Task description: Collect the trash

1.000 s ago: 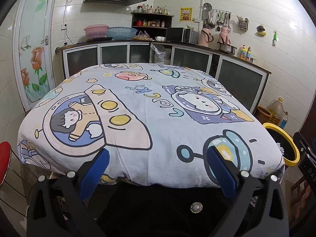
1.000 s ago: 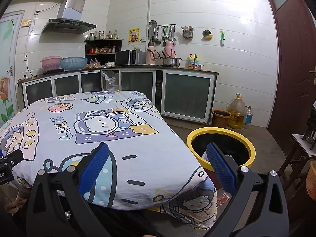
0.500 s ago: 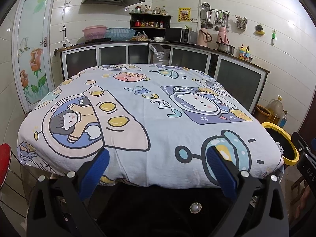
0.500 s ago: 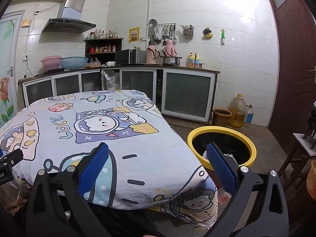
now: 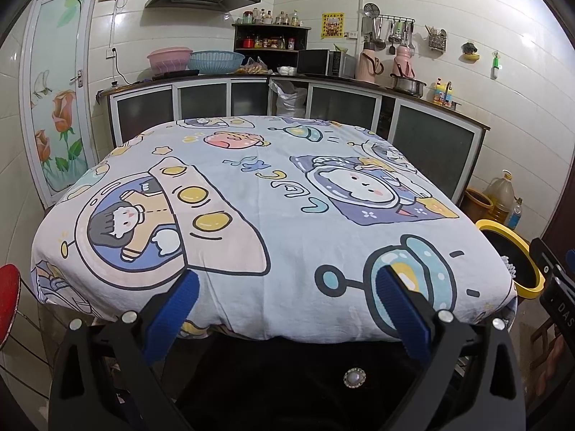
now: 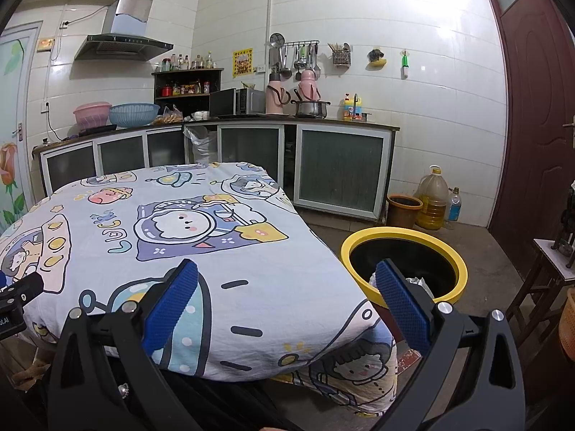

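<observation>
Nothing loose lies on the cloth-covered surface (image 5: pixel 273 215), and crumpled white trash (image 6: pixel 418 283) sits inside the yellow-rimmed bin (image 6: pixel 402 233) beside it. Your left hand-held gripper (image 5: pixel 285 287) and right hand-held gripper (image 6: pixel 285 280) both gape wide, empty; collection looks finished.

We see our left gripper (image 5: pixel 285 300) as a black frame with two angular arms, each ending in a finger faced with a ribbed blue pad (image 5: pixel 172 310). Round silver screws (image 5: pixel 128 317) sit along the arms. Our right gripper (image 6: pixel 285 296) looks alike: black arms, silver screws (image 6: pixel 442 308), blue textured pads (image 6: pixel 402 305). Below the left one, our dark clothing carries a pearl button (image 5: pixel 354 378).
</observation>
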The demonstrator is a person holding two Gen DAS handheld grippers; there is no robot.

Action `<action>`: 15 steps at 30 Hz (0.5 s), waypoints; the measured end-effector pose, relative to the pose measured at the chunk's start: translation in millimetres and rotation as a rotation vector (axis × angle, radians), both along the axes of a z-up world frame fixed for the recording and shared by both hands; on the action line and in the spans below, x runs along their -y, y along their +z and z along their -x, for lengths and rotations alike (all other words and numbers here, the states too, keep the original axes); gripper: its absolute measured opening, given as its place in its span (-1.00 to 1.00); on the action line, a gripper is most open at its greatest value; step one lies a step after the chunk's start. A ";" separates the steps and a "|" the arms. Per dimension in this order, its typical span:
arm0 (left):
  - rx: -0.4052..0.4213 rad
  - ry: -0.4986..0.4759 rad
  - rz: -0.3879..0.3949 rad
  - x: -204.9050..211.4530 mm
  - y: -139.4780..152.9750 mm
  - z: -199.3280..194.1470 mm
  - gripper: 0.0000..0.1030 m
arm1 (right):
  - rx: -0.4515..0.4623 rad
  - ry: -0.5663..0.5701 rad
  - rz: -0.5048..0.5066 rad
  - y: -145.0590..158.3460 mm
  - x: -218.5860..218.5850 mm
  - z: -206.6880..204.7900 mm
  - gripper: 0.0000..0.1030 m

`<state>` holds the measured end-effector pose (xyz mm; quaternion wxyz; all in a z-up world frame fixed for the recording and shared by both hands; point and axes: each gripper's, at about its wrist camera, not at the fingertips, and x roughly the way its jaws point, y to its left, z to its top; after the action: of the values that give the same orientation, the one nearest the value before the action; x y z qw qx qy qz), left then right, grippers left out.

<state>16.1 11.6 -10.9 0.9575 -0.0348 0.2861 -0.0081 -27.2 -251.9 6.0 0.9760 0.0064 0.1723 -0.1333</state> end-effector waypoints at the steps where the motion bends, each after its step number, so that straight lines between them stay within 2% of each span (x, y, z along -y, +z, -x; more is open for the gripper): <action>1: 0.000 0.000 -0.001 0.0 0.2 0.1 0.85 | 0.000 -0.001 0.000 0.1 0.1 0.0 0.85; 15: -0.002 -0.014 -0.003 0.5 -0.2 -0.9 0.85 | -0.007 -0.003 -0.007 -1.8 -1.4 -0.1 0.85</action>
<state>17.0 11.0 -11.1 0.9572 -0.0313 0.2873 -0.0140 -27.1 -250.5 4.2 0.9751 0.0097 0.1762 -0.1344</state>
